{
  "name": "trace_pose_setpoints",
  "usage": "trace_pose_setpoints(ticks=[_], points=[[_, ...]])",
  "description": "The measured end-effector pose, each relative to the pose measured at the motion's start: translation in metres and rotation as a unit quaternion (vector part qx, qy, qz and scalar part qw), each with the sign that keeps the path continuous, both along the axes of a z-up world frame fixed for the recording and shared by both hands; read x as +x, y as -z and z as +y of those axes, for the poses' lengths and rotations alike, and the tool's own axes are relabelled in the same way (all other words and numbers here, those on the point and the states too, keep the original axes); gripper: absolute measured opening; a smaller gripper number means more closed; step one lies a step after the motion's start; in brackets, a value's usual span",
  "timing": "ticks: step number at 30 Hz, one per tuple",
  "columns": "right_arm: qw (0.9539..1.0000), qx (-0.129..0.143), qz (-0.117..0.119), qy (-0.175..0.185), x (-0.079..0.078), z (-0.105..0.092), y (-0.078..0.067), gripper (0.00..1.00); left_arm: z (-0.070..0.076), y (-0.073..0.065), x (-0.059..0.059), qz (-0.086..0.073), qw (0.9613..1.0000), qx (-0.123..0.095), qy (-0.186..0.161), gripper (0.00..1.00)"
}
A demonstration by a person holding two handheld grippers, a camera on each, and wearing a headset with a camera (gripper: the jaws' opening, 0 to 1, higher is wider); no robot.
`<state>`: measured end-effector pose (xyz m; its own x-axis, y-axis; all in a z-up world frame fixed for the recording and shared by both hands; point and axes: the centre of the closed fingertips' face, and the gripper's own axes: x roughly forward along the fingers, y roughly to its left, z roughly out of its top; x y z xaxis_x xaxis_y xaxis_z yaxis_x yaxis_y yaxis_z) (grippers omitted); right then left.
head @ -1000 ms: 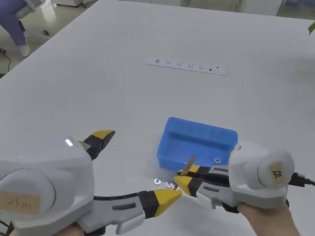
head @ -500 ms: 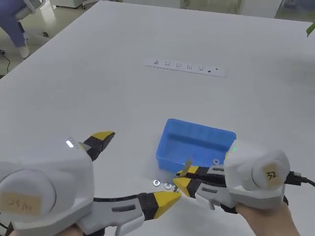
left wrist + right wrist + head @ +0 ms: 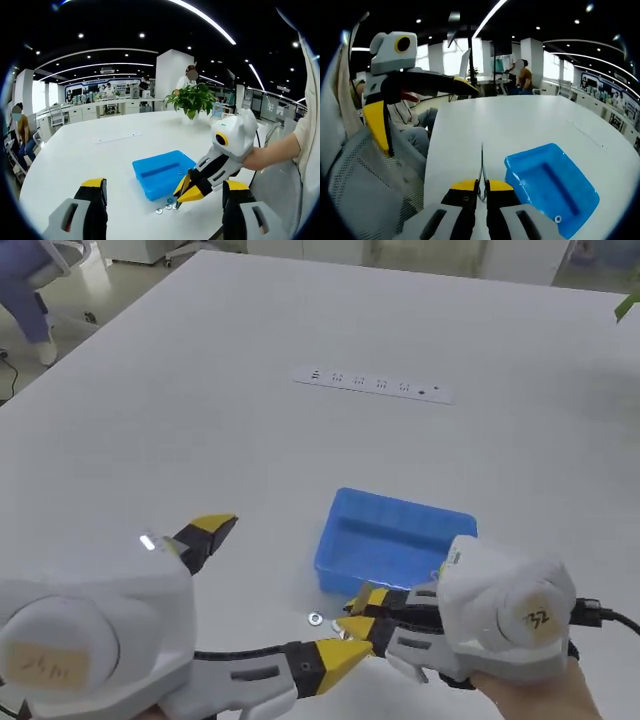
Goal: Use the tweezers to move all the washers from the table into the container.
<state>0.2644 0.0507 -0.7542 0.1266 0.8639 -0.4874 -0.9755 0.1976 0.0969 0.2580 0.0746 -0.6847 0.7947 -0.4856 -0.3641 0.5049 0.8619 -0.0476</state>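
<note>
The tweezers (image 3: 482,162) are clamped between the closed jaws of the right gripper (image 3: 482,186), and the blue container (image 3: 552,187) is seen just to their right. Washers (image 3: 159,211) are seen on the table (image 3: 200,390) just beneath that gripper's tips (another lies inside the container). The left gripper (image 3: 280,590) is held wide apart.

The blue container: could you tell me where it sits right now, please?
In the head view the blue container sits low, slightly right of centre on the table, just beyond the right tool, with a loose washer off its near left corner.
</note>
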Motion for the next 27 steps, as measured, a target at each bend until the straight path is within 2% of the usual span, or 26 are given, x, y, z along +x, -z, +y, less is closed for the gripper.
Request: trace_pose_setpoints(ticks=[5,11,13,15,16,18,20,22,27], points=[[0.9992,0.037,-0.001,0.012,0.008,-0.003,-0.034,0.02,0.001,0.001,-0.001,0.001,1.0,0.001,-0.001,0.98],[0.9972,0.05,-0.026,0.05,0.033,-0.016,-0.055,0.02,0.003,0.0,-0.001,-0.001,1.0,0.0,-0.002,0.98],[0.9947,0.062,-0.019,0.08,0.046,-0.023,-0.059,0.02,0.003,0.0,-0.001,-0.001,1.0,0.001,-0.002,0.98],[0.9913,0.066,-0.014,0.113,0.061,-0.032,-0.058,0.02,0.003,0.0,-0.001,-0.001,1.0,0.002,-0.002,0.97],[0.9879,0.067,0.0,0.14,0.071,-0.039,-0.055,0.03,0.004,0.0,-0.001,0.0,1.0,0.002,-0.003,0.97],[0.9829,0.064,0.01,0.172,0.085,-0.048,-0.05,0.03,0.004,0.0,-0.001,-0.001,1.0,0.001,-0.004,0.97],[0.9793,0.047,0.026,0.195,0.098,-0.058,-0.036,0.03,0.004,0.001,-0.002,0.0,1.0,0.0,-0.004,0.97],[0.9773,0.032,0.037,0.206,0.104,-0.063,-0.025,0.03,0.004,0.001,-0.002,0.0,1.0,0.001,-0.005,0.97],[0.9765,0.012,0.05,0.209,0.11,-0.066,-0.004,0.03,0.006,0.0,-0.002,0.0,1.0,0.0,-0.007,0.97]])
